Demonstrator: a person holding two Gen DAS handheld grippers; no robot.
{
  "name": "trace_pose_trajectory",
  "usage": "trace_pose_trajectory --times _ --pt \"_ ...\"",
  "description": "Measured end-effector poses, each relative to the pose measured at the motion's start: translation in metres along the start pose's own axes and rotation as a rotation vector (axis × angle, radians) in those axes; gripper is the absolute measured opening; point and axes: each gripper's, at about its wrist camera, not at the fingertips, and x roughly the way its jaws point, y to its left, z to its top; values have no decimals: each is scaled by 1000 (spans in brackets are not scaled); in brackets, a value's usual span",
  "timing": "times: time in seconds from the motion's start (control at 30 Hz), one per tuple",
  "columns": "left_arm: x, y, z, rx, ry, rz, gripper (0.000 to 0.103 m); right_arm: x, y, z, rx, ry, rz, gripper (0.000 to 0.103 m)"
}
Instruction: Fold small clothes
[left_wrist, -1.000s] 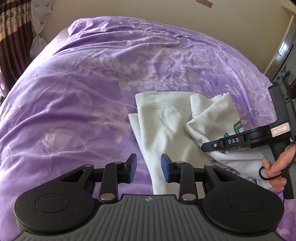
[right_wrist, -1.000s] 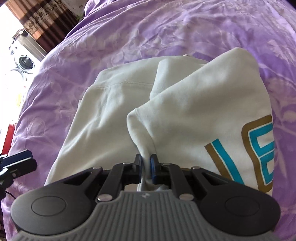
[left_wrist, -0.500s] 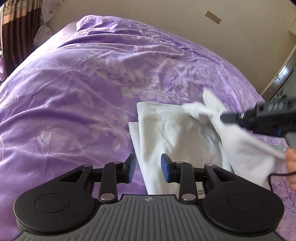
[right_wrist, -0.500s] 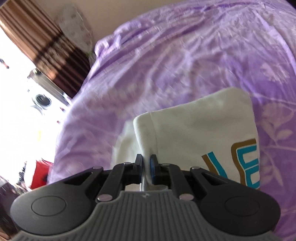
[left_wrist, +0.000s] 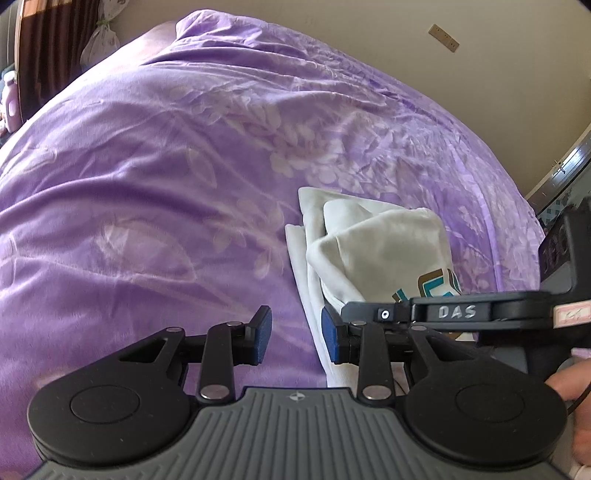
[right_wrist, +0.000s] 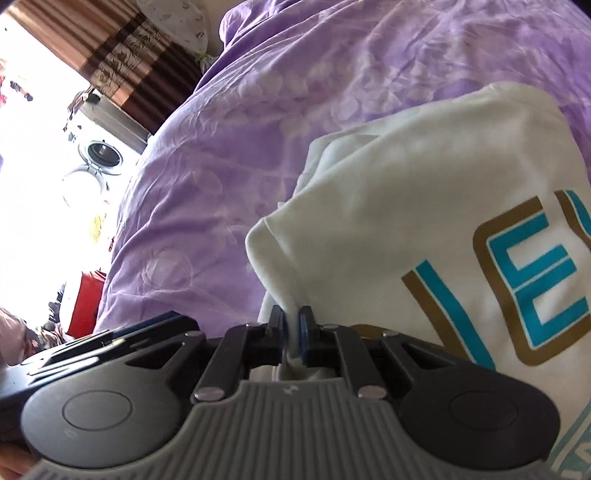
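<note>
I kept the right gripper (right_wrist: 291, 325) clamped on the white shirt (right_wrist: 424, 206) edge — carrying the fold over; the left gripper (left_wrist: 295, 330) waited beside the shirt, fingers apart.

Most of both views is being filled by a purple floral bedspread (left_wrist: 192, 177). A brown striped curtain (right_wrist: 122, 62) is being shown at the upper left, with a washing machine (right_wrist: 101, 153) below it and a red object (right_wrist: 84, 301) lower down.

Place: you're in a home bedroom.
Evidence: purple floral bedspread (left_wrist: 184, 166), striped brown curtains (right_wrist: 122, 70), washing machine (right_wrist: 101, 153) beyond.
</note>
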Motion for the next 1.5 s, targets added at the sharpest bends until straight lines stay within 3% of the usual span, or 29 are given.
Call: trace_pose_trajectory --times 0.1,0.13,0.17,0.27,0.4,0.47,0.53,0.63,0.73,0.87,1.03,1.1,1.17,1.3,1.4,1.43,1.5 --pt "-9 -3 0 -1 -6 -17 36 -9 9 3 -41 8 0 23" --pt "-15 -6 0 1 -12 -21 36 -17 14 3 -66 0 1 35" --pt "-20 -10 0 3 -16 -24 36 -24 16 1 -83 -10 0 39" --pt "-37 -20 -4 0 -17 -48 37 -56 25 -2 -135 -57 6 42" --pt "-51 -28 -15 -56 7 -114 50 -107 16 -10 -165 -135 1 46" --pt "-52 -32 -23 -89 42 -162 51 -132 4 -19 -169 -165 -17 50" --pt "-48 -39 -33 -105 90 -201 59 -154 -14 -31 -176 -185 -51 54" --pt "-36 -49 -49 -98 139 -170 62 -180 -44 -54 -184 -197 -108 54" --pt "-22 -48 -60 -126 180 -131 64 -197 -74 -82 -185 -197 -143 58" --pt "-6 -39 -69 -232 220 -206 69 -201 -104 -124 -227 -200 -195 60" --pt "16 -37 -78 -280 295 -212 68 -188 -117 -165 -345 -219 -260 61" --pt "14 -39 -79 -258 287 -227 39 -177 -115 -171 -395 -201 -281 61" --pt "7 -47 -74 -213 255 -237 25 -165 -113 -175 -433 -180 -281 61" --pt "-26 -87 -46 -5 128 -190 20 -145 -117 -172 -405 -168 -253 60" --pt "-53 -121 -25 144 40 -170 19 -131 -119 -166 -369 -168 -246 37" --pt "-62 -132 -20 201 26 -164 19 -128 -121 -164 -352 -172 -254 25" --pt "-66 -139 -18 259 40 -136 18 -130 -122 -163 -327 -186 -229 20"
